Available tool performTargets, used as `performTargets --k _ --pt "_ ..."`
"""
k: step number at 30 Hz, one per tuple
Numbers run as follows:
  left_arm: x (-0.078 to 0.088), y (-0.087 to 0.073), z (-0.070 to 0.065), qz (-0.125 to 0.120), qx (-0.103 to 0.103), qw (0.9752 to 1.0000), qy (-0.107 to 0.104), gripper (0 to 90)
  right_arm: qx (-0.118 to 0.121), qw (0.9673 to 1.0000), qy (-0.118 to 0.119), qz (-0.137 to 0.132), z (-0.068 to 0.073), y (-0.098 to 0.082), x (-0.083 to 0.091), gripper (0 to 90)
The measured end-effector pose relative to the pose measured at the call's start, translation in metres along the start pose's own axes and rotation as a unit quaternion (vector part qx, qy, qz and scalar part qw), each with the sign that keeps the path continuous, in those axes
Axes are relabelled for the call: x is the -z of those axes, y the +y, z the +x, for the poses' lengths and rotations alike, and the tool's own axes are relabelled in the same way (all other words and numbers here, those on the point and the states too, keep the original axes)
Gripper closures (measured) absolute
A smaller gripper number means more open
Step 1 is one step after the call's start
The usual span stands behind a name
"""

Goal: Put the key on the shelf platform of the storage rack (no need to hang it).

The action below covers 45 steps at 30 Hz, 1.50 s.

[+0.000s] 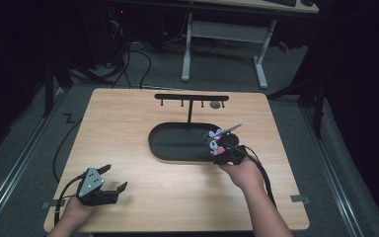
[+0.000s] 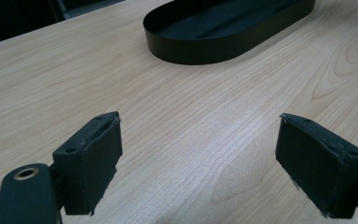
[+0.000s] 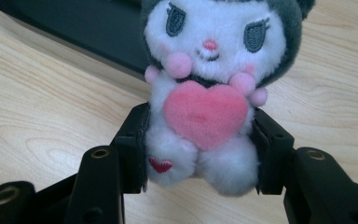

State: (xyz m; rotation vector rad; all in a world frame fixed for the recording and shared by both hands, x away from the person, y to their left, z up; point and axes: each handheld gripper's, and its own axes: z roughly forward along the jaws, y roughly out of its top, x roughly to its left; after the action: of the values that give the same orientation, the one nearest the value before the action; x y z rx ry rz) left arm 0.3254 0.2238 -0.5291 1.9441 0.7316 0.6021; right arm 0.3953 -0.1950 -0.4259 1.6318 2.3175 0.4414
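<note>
A small white plush toy [image 3: 205, 88] with a grey hood and a pink heart on its chest sits between the jaws of my right gripper [image 3: 200, 144], which is shut on its body. In the high view my right gripper [image 1: 223, 150] holds the plush toy [image 1: 215, 140] at the right end of the black oval tray [image 1: 177, 143], with a thin strap or stick pointing up to the right from the toy. My left gripper [image 1: 111, 185] rests near the table's front left, open, with bare wood between its pads [image 2: 91, 158].
A black T-shaped hanger stand [image 1: 191, 101] with small hooks rises behind the tray; a round dark piece [image 1: 215, 104] hangs at its right end. The oval tray [image 2: 223, 42] lies ahead of the left gripper. A white desk frame [image 1: 224, 37] stands beyond the table.
</note>
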Motion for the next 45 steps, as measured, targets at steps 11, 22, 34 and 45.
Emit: performTargets --k 11,22,34,45 --pt "0.000 0.000 0.000 0.000 0.001 1.0000 0.000 15.5 0.009 1.0000 0.002 0.002 0.011 0.021 -0.009 48.5" --pt "0.000 0.000 0.000 0.000 0.000 1.0000 -0.001 15.5 0.011 0.9999 -0.001 0.003 0.015 0.037 -0.026 48.5" --pt "0.000 0.000 0.000 -0.001 0.000 1.0000 -0.002 15.5 0.010 0.9999 0.003 0.000 0.022 0.054 -0.043 48.3" --pt "0.000 0.000 0.000 -0.003 0.000 1.0000 -0.001 15.5 0.003 1.0000 -0.003 0.003 0.021 0.059 -0.059 48.1"
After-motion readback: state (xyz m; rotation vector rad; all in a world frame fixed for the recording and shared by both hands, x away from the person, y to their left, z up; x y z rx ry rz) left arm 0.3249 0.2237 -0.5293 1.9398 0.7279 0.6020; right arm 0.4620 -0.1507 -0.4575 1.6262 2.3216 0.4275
